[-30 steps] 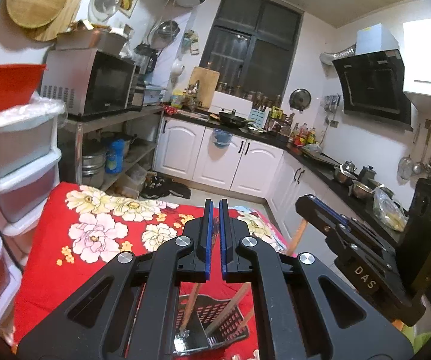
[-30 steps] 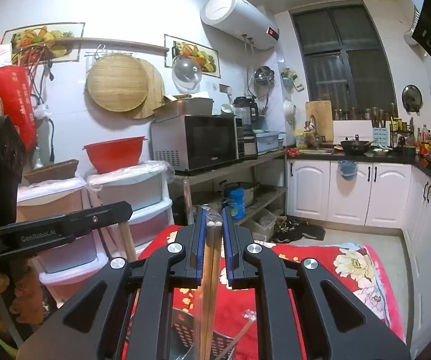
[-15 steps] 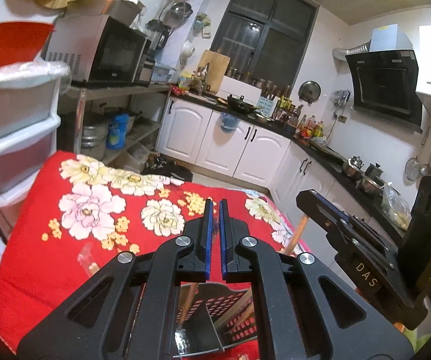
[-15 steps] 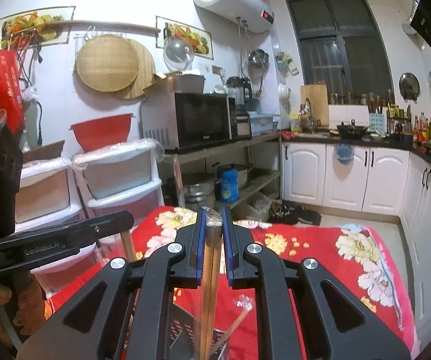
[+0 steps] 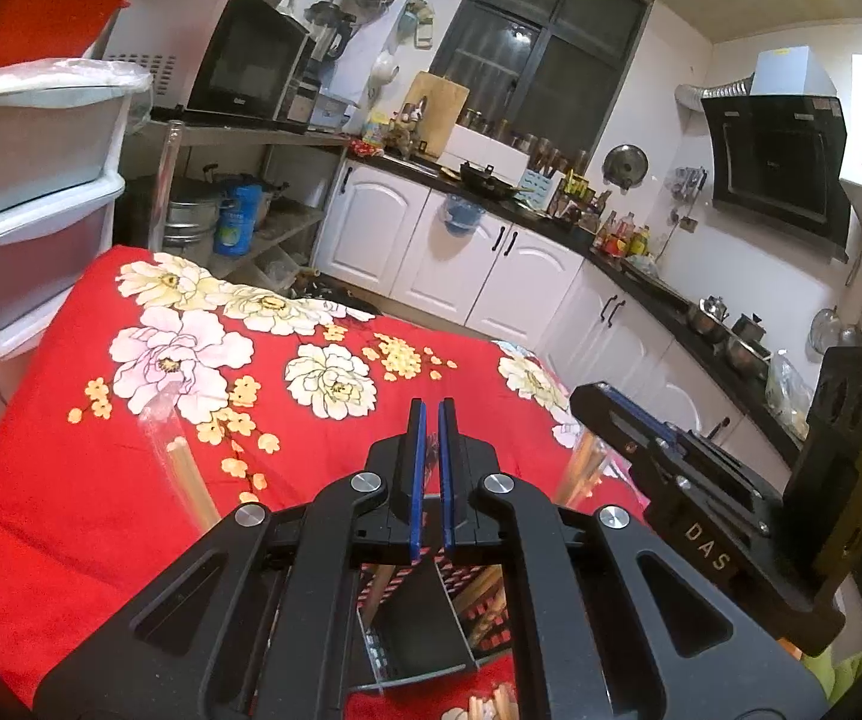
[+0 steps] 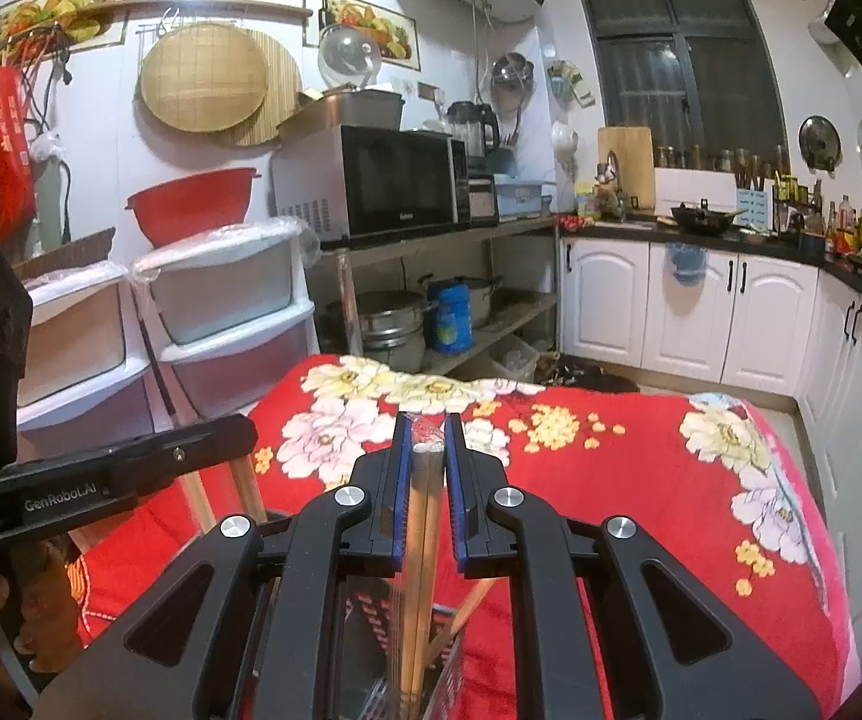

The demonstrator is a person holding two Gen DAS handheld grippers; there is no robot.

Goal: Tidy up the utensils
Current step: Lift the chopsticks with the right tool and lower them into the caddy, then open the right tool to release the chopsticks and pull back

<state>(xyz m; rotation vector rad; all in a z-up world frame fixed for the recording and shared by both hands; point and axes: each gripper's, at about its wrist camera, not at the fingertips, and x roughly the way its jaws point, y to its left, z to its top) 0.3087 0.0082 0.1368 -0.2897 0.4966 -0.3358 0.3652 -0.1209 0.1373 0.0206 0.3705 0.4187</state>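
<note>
In the left wrist view, a wrapped pair of chopsticks (image 5: 188,480) stands tilted at the lower left of the frame over the red flowered surface (image 5: 71,510). At the bottom centre the left tongs (image 5: 431,420) have their blue pads close together with a narrow gap and nothing between them; below them sits the black divided utensil basket (image 5: 419,630) with chopsticks leaning in its compartments. At the right edge the right tongs (image 5: 628,414) appear from the side, a clear wrapper just under them.

The right wrist view shows what that one hides: at the left edge the left tongs (image 6: 245,429) seen from the side, and at the centre the right tongs (image 6: 428,426) clamped on a plastic-wrapped chopstick pair (image 6: 422,540) that runs down into the basket (image 6: 448,660) at the bottom of the frame
</note>
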